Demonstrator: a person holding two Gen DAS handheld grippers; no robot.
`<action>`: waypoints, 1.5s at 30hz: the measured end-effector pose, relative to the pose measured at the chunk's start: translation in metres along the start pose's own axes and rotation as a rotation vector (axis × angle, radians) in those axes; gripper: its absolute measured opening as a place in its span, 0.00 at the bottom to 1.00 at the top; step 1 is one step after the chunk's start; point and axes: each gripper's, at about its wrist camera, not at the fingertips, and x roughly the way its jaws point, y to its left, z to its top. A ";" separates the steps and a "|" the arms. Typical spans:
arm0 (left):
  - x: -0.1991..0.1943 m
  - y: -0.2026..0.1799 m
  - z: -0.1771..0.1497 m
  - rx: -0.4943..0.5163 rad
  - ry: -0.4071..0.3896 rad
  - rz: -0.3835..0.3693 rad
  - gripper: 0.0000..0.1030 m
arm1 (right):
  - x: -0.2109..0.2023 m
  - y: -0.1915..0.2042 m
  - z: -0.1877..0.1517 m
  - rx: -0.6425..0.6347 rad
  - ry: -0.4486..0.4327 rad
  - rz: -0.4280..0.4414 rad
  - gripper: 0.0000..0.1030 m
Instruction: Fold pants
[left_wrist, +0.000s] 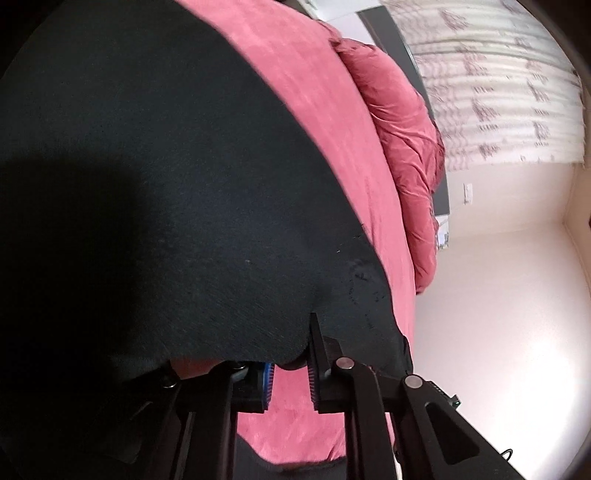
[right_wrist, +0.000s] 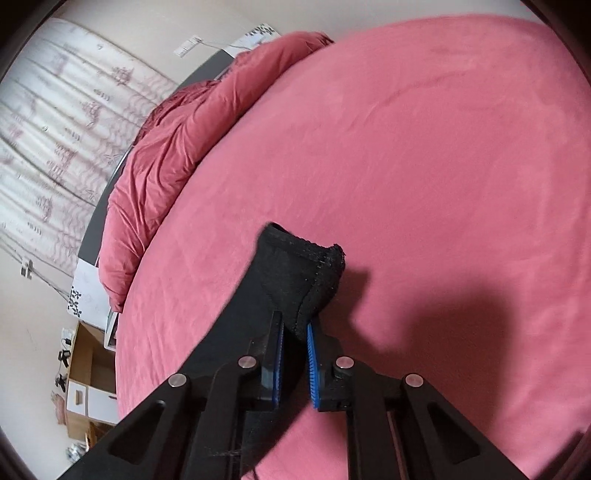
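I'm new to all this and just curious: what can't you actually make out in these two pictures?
- Left wrist view: the black pants fill the frame, their full shape cut off; the left gripper has its fingertips tucked under the cloth.
- Right wrist view: only a pinched hem shows in the right gripper; items on the wooden furniture are too small.

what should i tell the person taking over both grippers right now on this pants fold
Left gripper: fingers apart around the edge of the black knit pants, fabric draped over the tips; not clearly clamped.
Right gripper: shut on a stitched hem corner of the pants, lifted off the bed.
The pants hang over the pink suede-like bedspread; a bunched red quilt lies at the far edge.
Done: both ends picked up. Left: no finished fold visible; lay flat, fold, smooth.
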 end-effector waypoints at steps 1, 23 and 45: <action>-0.002 -0.005 0.001 0.011 0.004 -0.006 0.13 | -0.011 -0.004 -0.001 -0.013 -0.007 -0.002 0.11; -0.034 -0.004 -0.045 0.196 0.172 0.090 0.33 | -0.095 -0.100 -0.070 -0.097 0.054 -0.244 0.23; -0.129 0.025 0.144 -0.005 -0.001 0.217 0.42 | -0.061 0.073 -0.124 -0.427 0.222 -0.193 0.58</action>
